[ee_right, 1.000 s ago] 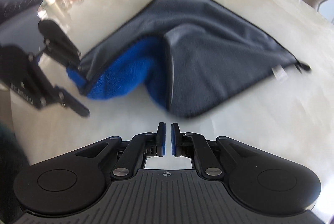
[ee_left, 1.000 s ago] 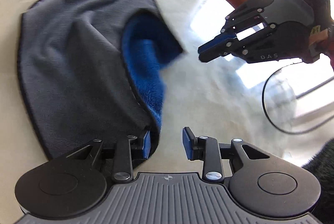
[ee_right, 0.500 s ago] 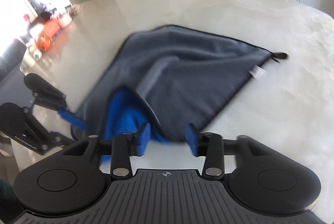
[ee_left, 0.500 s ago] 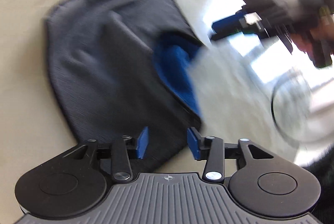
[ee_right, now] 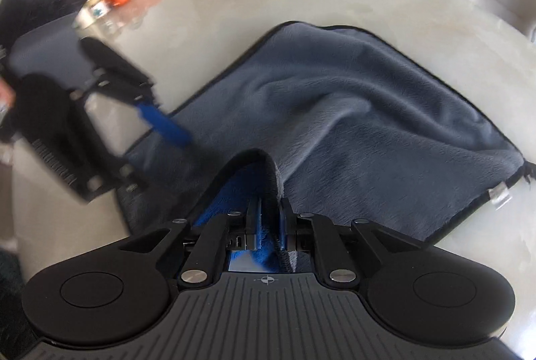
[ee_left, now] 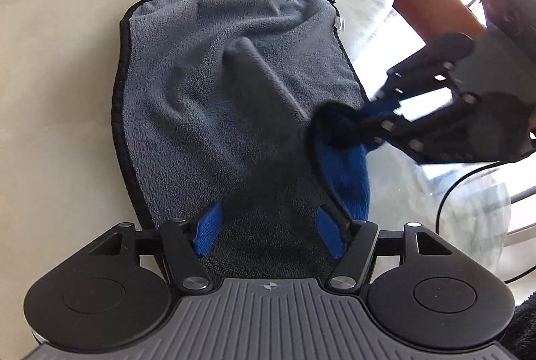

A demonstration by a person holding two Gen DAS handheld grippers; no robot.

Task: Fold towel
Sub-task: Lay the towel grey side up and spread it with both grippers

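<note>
A: Where is the towel found?

B: It is spread on the pale round table, grey face up, with a ridge rucked across the middle. Its near edge is turned back so the blue underside is shown. A white tag is seen at one far corner.

A: How is the right gripper set?

B: It is clamped on the turned-back edge. Blue and grey pile is pinched between the pads, and the black hem is arched up just ahead of them. The fold is judged to be raised there so that the edge can be carried over the grey face.

A: And the left gripper?

B: Its jaws are being opened, and they stand fairly wide. The towel's near corner lies below and between the blue pads, but no cloth is pressed by them; nothing is held.

A: Why is it placed so?

B: A second hold on the same edge is probably intended, so the hem is lifted evenly. Whether the pads have reached the cloth cannot be told.

A: Risk?

B: A skewed fold is likely if only one corner is drawn.
</note>
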